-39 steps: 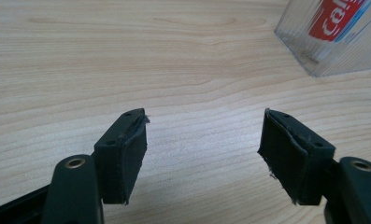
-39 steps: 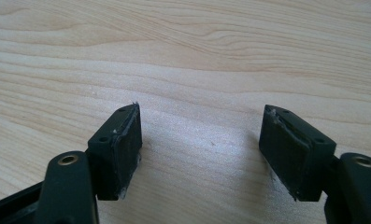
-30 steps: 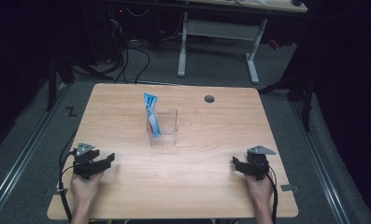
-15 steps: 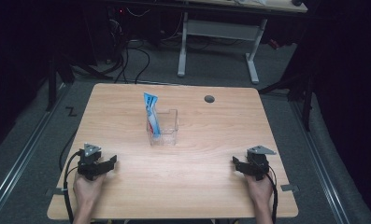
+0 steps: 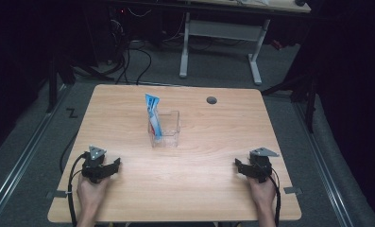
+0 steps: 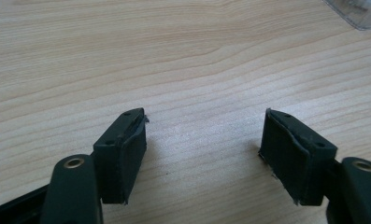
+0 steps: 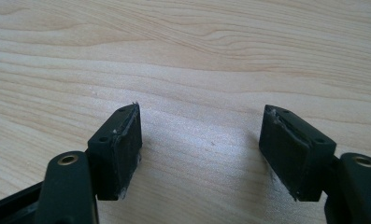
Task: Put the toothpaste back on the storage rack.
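Note:
A clear plastic box (image 5: 167, 134) stands mid-table with a blue and white packet (image 5: 152, 113) upright in its left side. My left gripper (image 5: 114, 165) rests low over the wood near the front left, open, with bare table between its jaws (image 6: 204, 135); the jaws have just opened a little further. A corner of the clear box (image 6: 356, 11) shows at the top right of the left gripper view. My right gripper (image 5: 238, 165) sits near the front right, also open, over bare wood (image 7: 199, 130). Both grippers are well apart from the box.
The wooden table (image 5: 128, 101) has a round cable hole (image 5: 211, 100) at the back right. A white-legged desk (image 5: 218, 33) and floor cables (image 5: 142, 52) lie beyond the far edge. Dark floor surrounds the table.
My left gripper has shifted slightly to the right along the front of the table. The right gripper, box and packet have stayed in place.

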A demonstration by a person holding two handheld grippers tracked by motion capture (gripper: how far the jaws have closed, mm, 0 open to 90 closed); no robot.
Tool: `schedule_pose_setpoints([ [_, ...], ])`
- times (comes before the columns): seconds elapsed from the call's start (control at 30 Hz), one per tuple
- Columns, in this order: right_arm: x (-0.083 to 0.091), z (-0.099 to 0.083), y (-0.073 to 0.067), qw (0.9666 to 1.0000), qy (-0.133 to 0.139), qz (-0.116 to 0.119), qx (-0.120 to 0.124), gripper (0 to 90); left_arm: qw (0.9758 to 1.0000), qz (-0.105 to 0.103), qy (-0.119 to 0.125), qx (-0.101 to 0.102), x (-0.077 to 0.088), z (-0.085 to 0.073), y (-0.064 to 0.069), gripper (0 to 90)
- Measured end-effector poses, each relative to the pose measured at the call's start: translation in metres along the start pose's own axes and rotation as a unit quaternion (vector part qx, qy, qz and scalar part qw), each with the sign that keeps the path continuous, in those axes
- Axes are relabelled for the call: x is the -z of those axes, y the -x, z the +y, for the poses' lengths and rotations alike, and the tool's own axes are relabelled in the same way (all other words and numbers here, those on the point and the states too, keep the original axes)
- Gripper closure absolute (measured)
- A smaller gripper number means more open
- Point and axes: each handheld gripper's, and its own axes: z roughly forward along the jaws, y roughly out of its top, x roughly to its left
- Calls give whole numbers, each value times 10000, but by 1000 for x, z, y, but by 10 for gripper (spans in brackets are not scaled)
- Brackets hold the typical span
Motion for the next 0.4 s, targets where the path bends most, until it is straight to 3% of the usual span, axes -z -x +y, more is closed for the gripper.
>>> schedule_pose_setpoints([
  [0.4, 0, 0, 0, 10000, 1, 8, 11, 299, 10000, -43, -9, 0, 0, 0, 0, 287],
])
